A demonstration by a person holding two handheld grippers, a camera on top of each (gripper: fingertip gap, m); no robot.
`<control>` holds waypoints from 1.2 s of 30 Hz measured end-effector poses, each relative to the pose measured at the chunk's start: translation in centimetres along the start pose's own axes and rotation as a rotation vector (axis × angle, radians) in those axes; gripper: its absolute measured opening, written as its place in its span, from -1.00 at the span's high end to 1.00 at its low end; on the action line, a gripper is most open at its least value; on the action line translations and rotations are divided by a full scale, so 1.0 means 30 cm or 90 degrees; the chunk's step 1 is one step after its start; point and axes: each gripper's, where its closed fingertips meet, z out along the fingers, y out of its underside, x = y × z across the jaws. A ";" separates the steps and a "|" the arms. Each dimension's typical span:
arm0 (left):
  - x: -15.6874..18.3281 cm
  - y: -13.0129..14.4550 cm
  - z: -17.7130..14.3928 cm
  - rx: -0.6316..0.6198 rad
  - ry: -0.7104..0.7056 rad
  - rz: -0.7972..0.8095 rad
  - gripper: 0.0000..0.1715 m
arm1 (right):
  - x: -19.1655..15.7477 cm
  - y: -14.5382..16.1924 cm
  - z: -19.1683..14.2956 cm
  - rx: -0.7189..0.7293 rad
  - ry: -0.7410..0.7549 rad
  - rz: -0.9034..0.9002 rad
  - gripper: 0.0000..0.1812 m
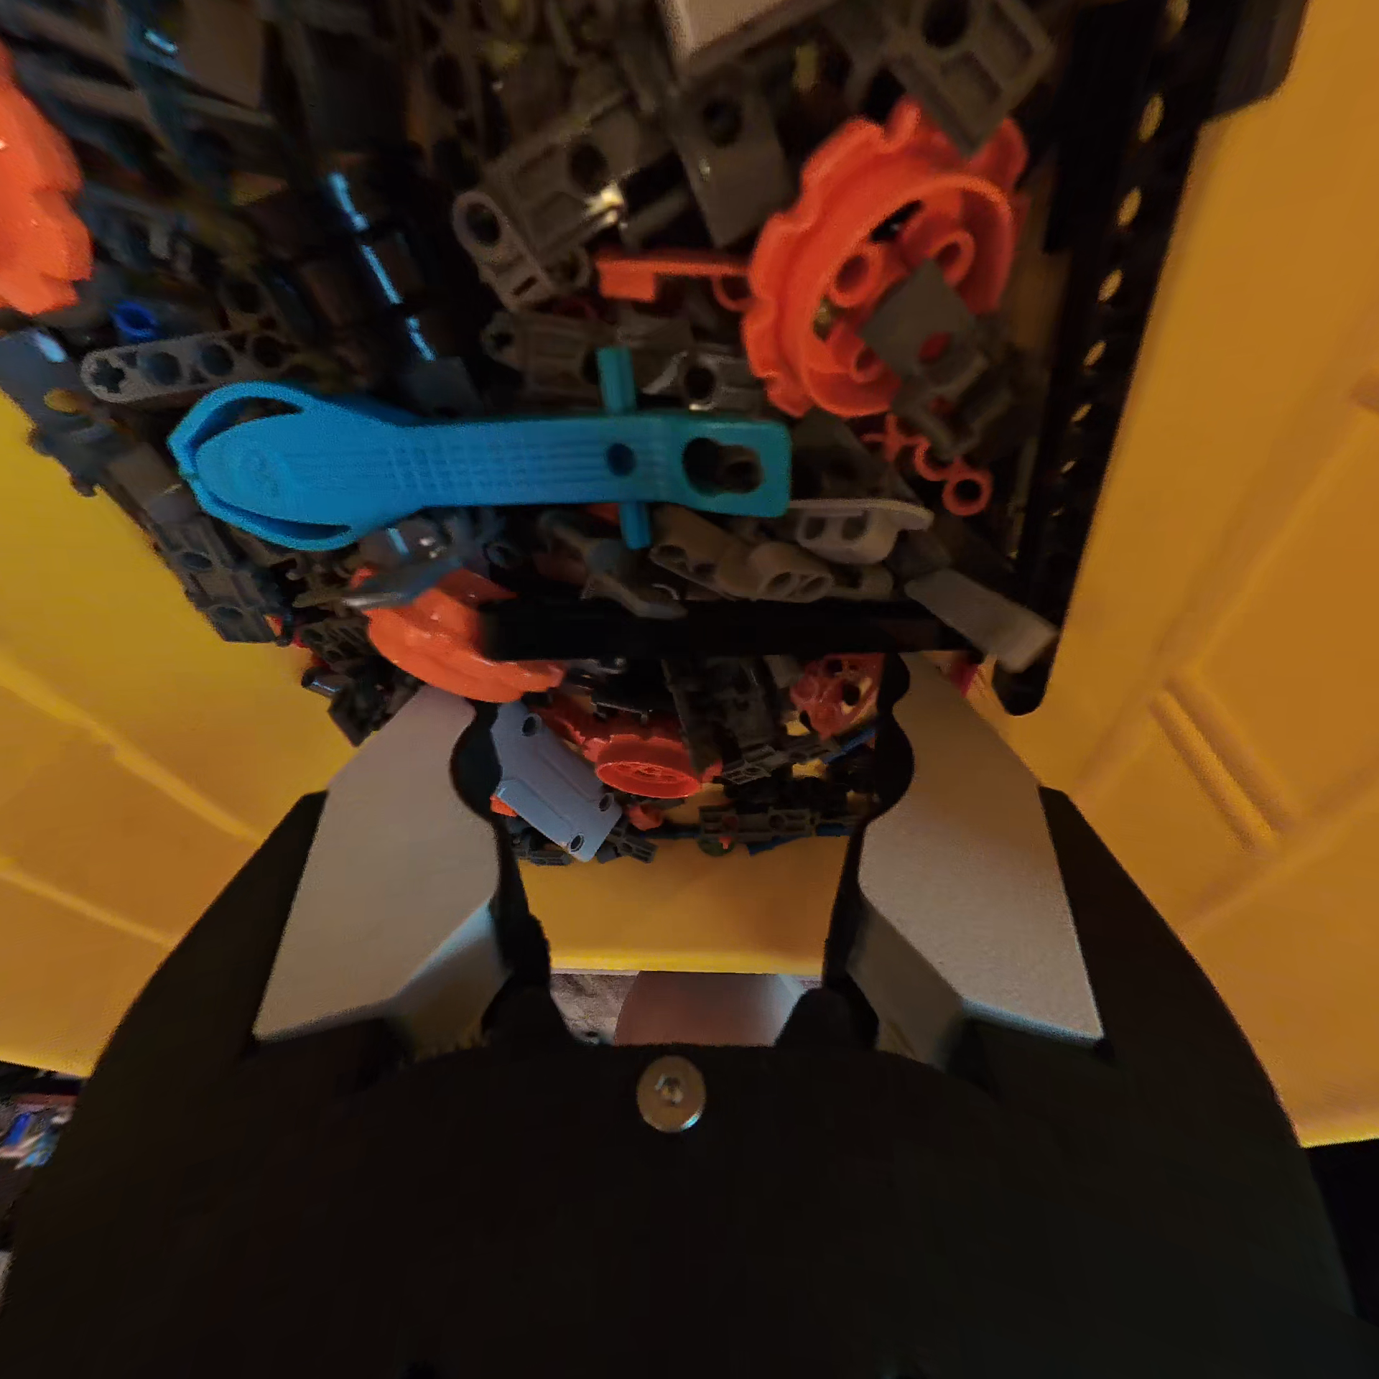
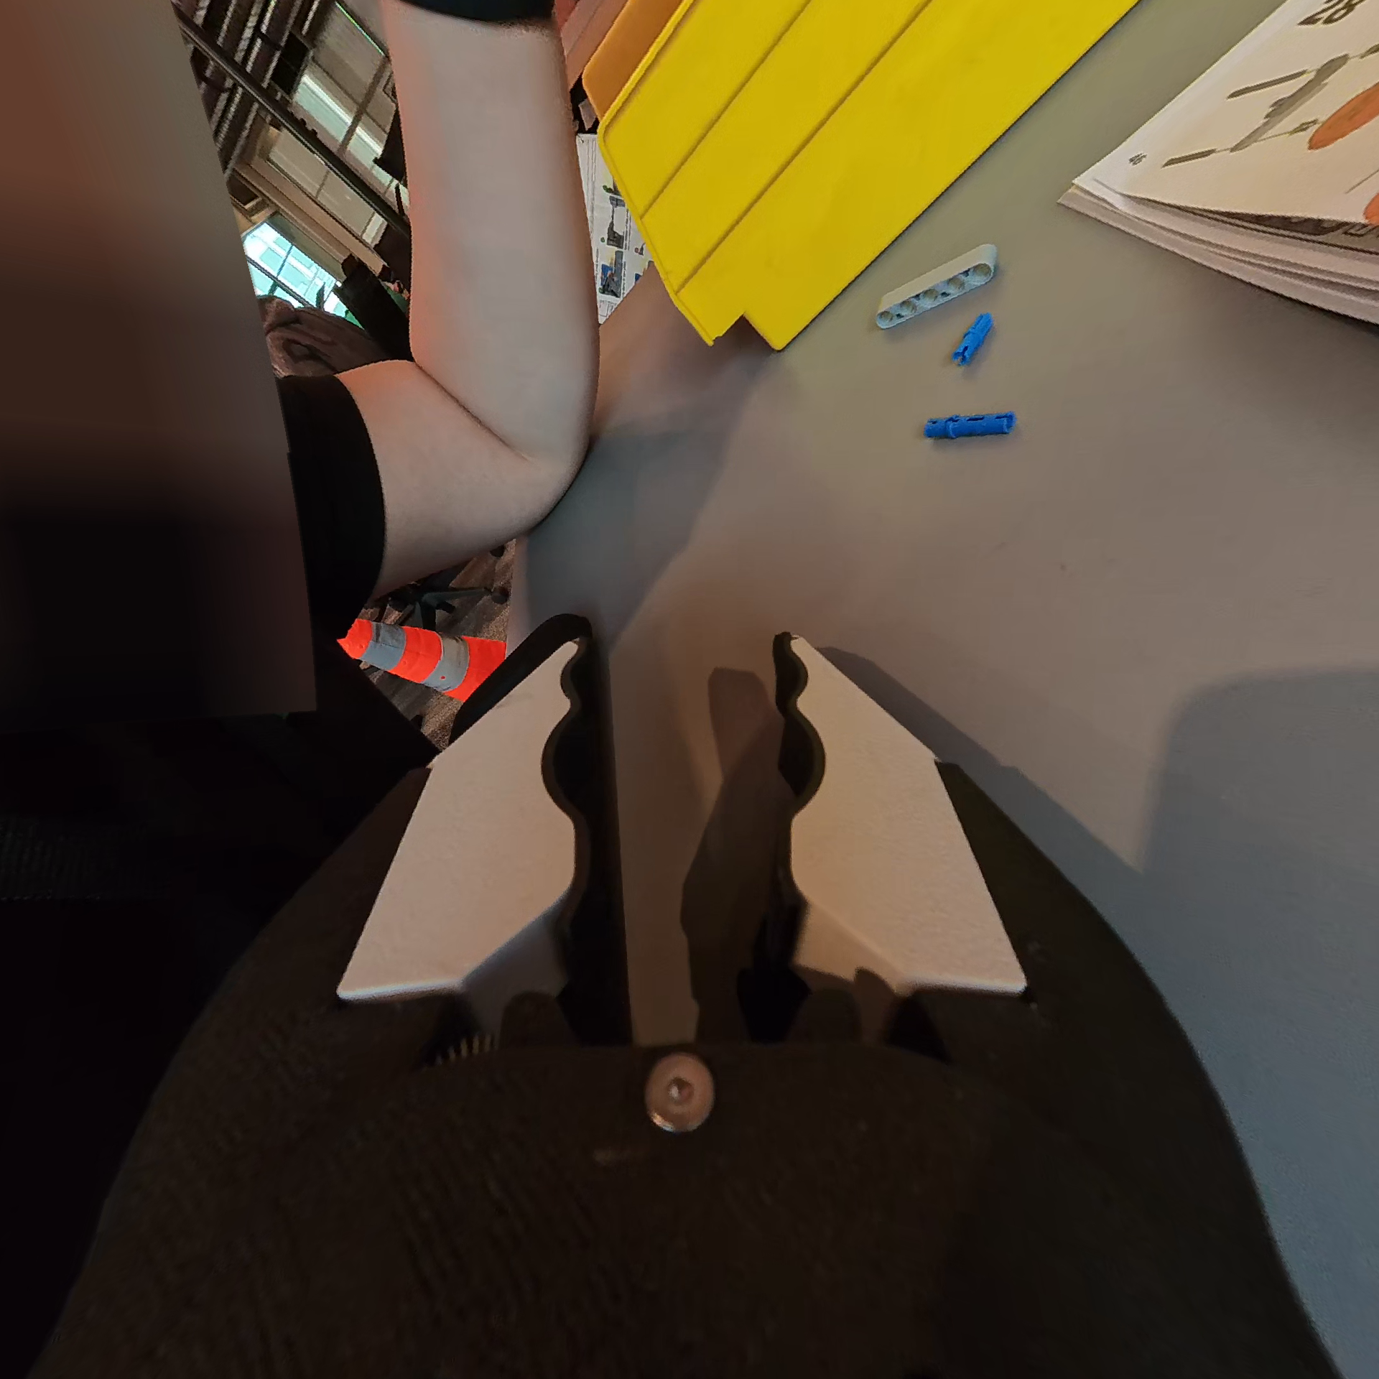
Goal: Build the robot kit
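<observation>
Hovering over the yellow bin (image 1: 1231, 671), your left gripper (image 1: 683, 716) has its jaws spread and empty above a heap of hard plastic building pieces; the ribbed blue tool (image 1: 477, 466) lies crosswise just above. Your right gripper (image 2: 690, 649), jaws apart, rests low over the grey counter (image 2: 1045, 634), blue pins (image 2: 970, 425) at upper right.
</observation>
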 end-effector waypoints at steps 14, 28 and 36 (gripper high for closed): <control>-0.134 0.076 -0.013 -0.024 0.006 -0.098 -0.13 | 0.001 0.002 0.001 -0.004 0.001 0.000 0.48; -0.131 0.196 -0.001 -0.110 0.016 -0.054 0.24 | 0.001 0.002 0.002 -0.005 0.002 0.001 0.48; 0.053 0.003 -0.128 0.105 0.076 0.089 0.09 | 0.002 0.003 0.003 -0.006 0.002 0.002 0.48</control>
